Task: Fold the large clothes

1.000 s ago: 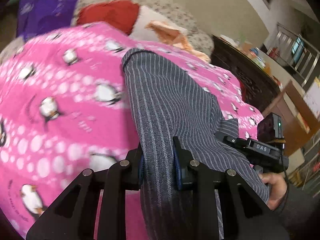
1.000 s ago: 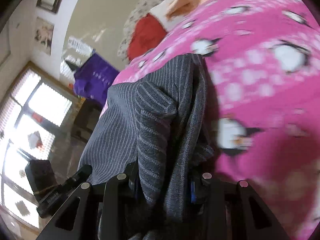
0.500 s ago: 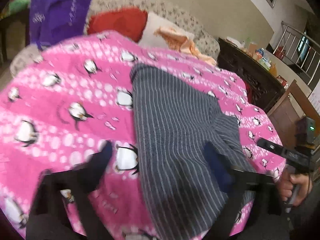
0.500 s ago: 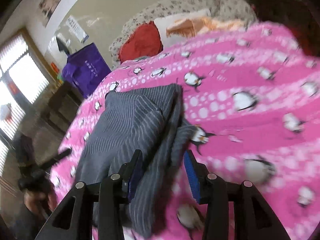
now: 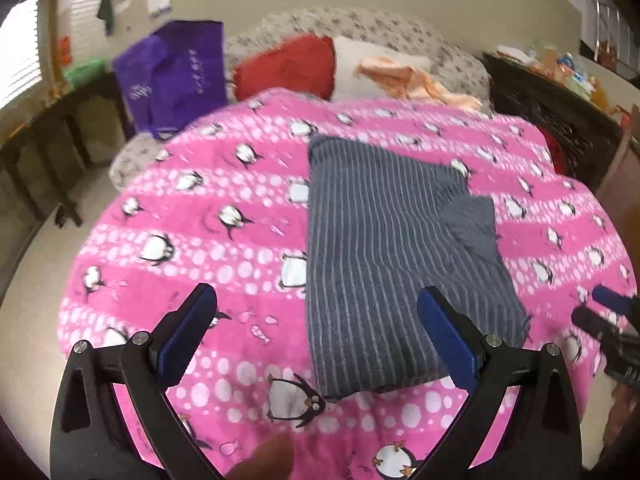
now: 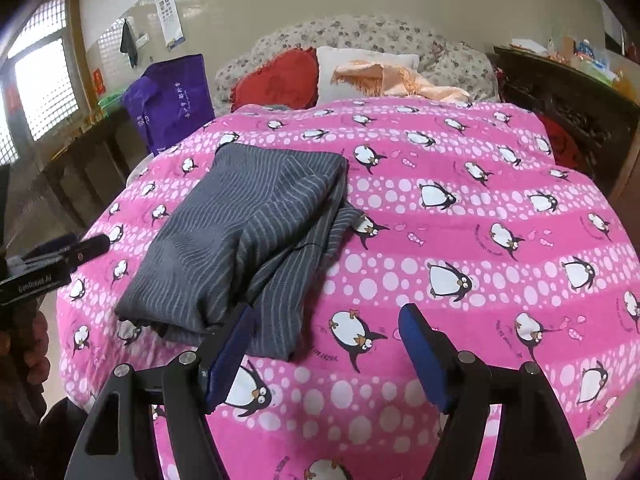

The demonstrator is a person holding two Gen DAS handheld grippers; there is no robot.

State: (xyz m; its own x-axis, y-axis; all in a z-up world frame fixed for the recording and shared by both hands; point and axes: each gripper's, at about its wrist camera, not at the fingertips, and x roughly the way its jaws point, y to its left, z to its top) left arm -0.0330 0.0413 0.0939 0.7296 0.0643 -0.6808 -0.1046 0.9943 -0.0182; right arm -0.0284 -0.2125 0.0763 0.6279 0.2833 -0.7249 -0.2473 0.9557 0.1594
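A grey striped garment (image 5: 392, 248) lies folded on the pink penguin blanket (image 5: 208, 240). It also shows in the right wrist view (image 6: 248, 240), with a loose flap at its right side. My left gripper (image 5: 316, 300) is open and empty, raised above the garment's near left edge. My right gripper (image 6: 326, 316) is open and empty, just right of the garment's near corner. The left gripper also shows at the left edge of the right wrist view (image 6: 60, 256).
A red pillow (image 6: 276, 78), a white pillow (image 6: 360, 68) and an orange cloth (image 6: 404, 80) lie at the head of the bed. A purple bag (image 6: 172, 100) stands at the back left. A dark wooden cabinet (image 6: 568, 100) is at the right.
Both grippers have let go of the striped garment, opened and pulled back. The garment now lies flat on the blanket.
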